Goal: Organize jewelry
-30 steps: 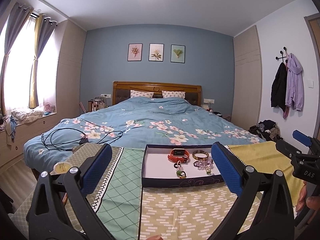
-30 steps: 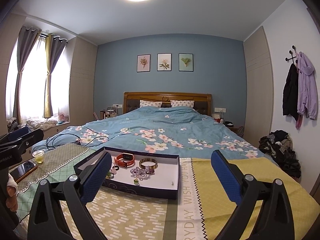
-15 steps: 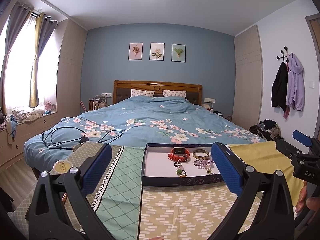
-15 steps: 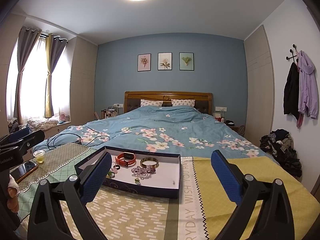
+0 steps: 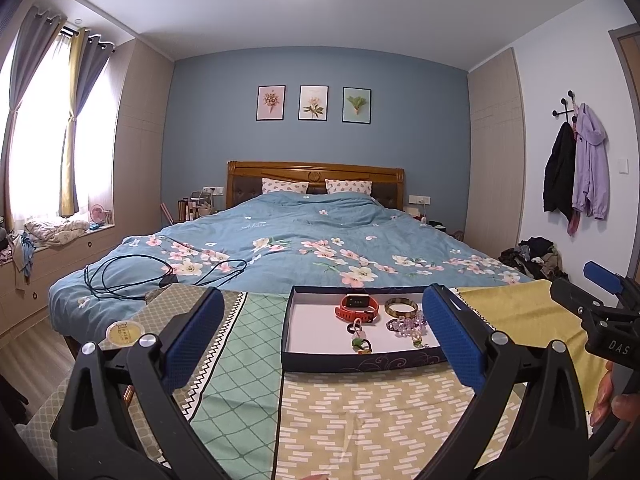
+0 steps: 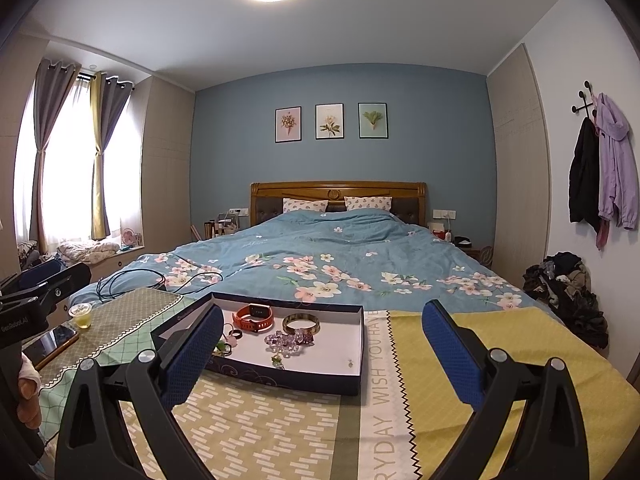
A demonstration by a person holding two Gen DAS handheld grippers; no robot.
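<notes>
A dark blue box [image 5: 312, 360] with a white inside sits on the patterned tablecloth; it also shows in the right wrist view [image 6: 320, 380]. It holds a red smartwatch [image 5: 357, 306] [image 6: 254, 317], a gold bangle [image 5: 401, 307] [image 6: 301, 324], a purple crystal bracelet [image 5: 406, 326] [image 6: 290, 339], rings [image 6: 233, 334] and a green charm [image 5: 361, 345]. My left gripper [image 5: 322, 336] is open and empty in front of the box. My right gripper [image 6: 322, 350] is open and empty, to the right of the box.
A small cup [image 6: 81, 315] and a phone [image 6: 50, 343] lie at the table's left; the cup's lid shows in the left wrist view [image 5: 124, 333]. A bed [image 5: 300, 248] with a black cable [image 5: 132, 276] stands behind. A clothes pile [image 6: 568, 292] lies at the right wall.
Both views have drifted very slightly; the box and jewelry have not moved. Both grippers stay open and empty.
</notes>
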